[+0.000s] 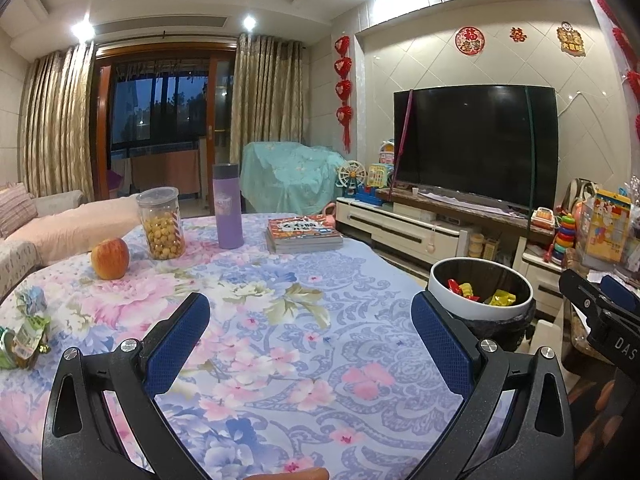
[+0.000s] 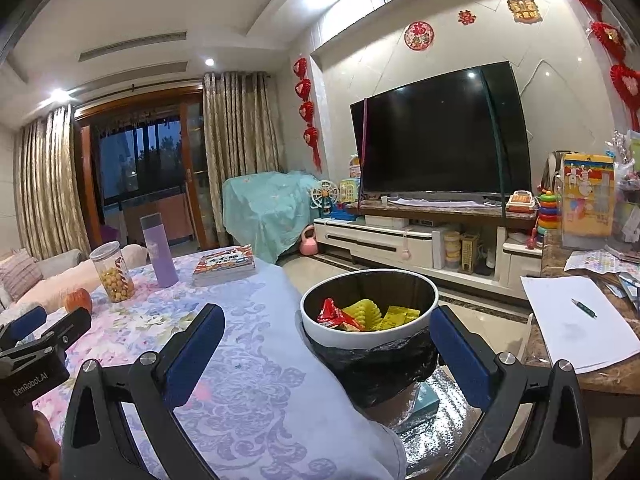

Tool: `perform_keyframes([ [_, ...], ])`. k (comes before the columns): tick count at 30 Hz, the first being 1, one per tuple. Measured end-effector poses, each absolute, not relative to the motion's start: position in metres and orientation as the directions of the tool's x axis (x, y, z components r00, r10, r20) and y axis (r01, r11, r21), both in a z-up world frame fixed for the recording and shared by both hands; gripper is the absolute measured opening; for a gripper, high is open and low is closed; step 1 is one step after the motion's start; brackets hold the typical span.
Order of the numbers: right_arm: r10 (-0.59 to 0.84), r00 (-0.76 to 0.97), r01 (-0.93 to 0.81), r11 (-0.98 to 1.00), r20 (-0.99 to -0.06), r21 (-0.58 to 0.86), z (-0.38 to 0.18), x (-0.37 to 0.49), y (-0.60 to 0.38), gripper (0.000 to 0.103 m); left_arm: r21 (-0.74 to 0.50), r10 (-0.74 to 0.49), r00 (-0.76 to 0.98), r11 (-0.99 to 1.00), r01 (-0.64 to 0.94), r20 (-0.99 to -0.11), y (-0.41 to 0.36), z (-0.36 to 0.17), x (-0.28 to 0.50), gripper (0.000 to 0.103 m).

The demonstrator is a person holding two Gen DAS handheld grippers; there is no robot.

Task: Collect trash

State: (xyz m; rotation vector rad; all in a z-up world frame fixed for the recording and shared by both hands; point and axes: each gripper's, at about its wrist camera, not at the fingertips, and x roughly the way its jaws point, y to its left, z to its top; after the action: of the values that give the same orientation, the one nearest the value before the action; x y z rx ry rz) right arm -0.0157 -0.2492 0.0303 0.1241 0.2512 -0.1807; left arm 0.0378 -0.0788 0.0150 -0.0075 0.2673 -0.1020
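A white-rimmed trash bin (image 2: 320, 330) with a black liner stands by the table's right edge and holds red and yellow wrappers (image 2: 362, 314); in the left wrist view the trash bin (image 1: 480, 312) shows at right. Crumpled green wrappers (image 1: 24, 336) lie on the flowered tablecloth at far left. My left gripper (image 1: 310, 334) hovers open over the cloth with nothing between its blue pads. My right gripper (image 2: 326, 344) is open and empty, low at the table's edge, with the bin just beyond its fingers.
An apple (image 1: 110, 258), a jar of yellow snacks (image 1: 160, 224), a purple bottle (image 1: 228, 206) and a stack of books (image 1: 304, 234) stand at the table's far side. A side table (image 2: 596, 378) with white paper and a pen is on the right. A TV (image 2: 436, 136) stands behind.
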Motion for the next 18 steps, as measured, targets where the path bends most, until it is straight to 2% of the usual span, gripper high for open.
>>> perform_keyframes([
  [18, -0.155, 0.954, 0.186, 0.977, -0.255, 0.103, 0.031, -0.0166, -0.247, 0.103, -0.016, -0.101, 0.96, 0.995, 0.1, -0.263, -0.0786, 0.0147, 0.0348, 0.103],
])
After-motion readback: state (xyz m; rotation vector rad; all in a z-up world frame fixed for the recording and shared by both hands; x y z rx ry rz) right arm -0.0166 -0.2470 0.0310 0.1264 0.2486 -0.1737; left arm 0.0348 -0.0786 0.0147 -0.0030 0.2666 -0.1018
